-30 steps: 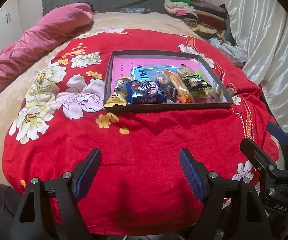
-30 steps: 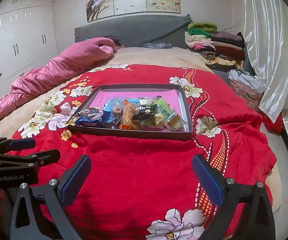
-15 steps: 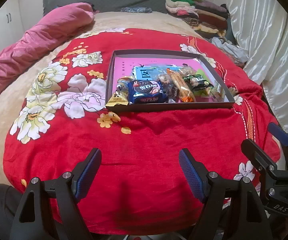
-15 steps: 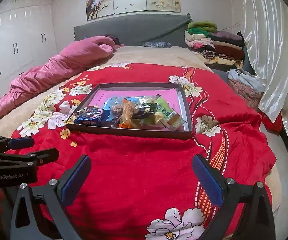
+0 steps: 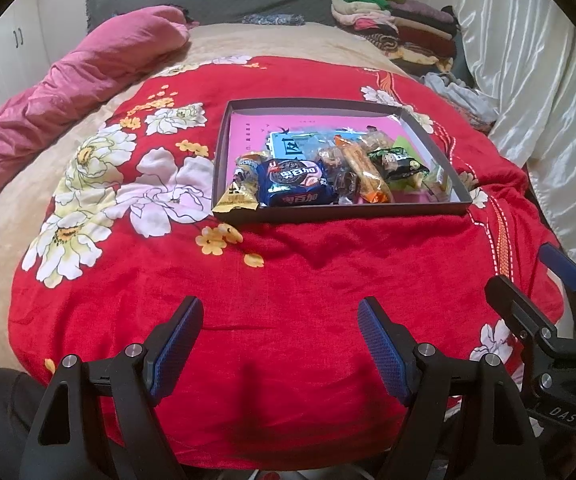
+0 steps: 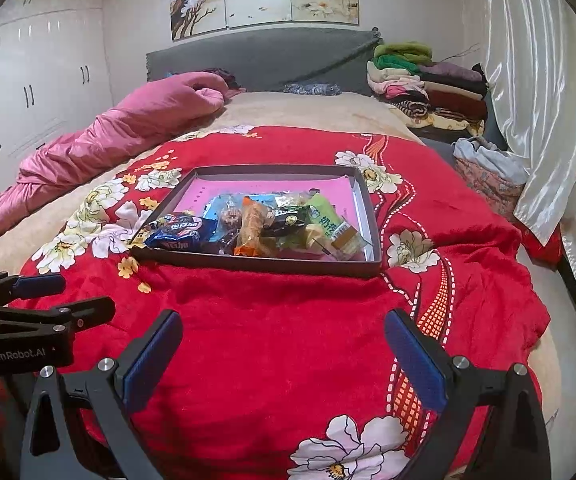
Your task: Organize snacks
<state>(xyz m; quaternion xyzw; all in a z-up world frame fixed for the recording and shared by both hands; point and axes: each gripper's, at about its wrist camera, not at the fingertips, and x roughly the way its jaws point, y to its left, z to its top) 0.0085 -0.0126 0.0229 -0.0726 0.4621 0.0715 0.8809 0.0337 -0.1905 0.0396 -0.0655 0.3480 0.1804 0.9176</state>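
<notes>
Both views are creeping slightly closer to the tray (image 5: 340,214) than a second ago, and the snacks are sitting a little lower and larger in each; nothing inside the tray is shifting, so this is only a small drift of the person's hands, and it is telling little about progress. Left gripper (image 5: 277,338) is hovering well short of the tray's near wall with its jaws standing wide apart and nothing between them; right gripper (image 6: 283,354) is doing the same, jaws spread and empty. Every snack is lying inside the tray, bunched against the near wall, with one yellow packet (image 5: 235,199) hanging over the tray's near-left corner. Such a heap is fitting either a pile waiting to be sorted or a pile gathered into the tray, and these pictures are not settling which. As for materials, the tray is looking like a shallow, stiff, dark-walled rectangle with a flat pink floor. Next to the yellow packet a blue cookie pack (image 5: 296,186) is shining as crinkly foil, puffed and pillow-shaped; an orange bar (image 5: 366,175) is lying long and narrow in clear glossy wrap, and a green bag (image 5: 400,163) beyond it is small, creased and slippery-looking. Under the tray a red blanket (image 5: 288,280) is spreading soft, plush and rumpled, printed with pale flowers.
</notes>
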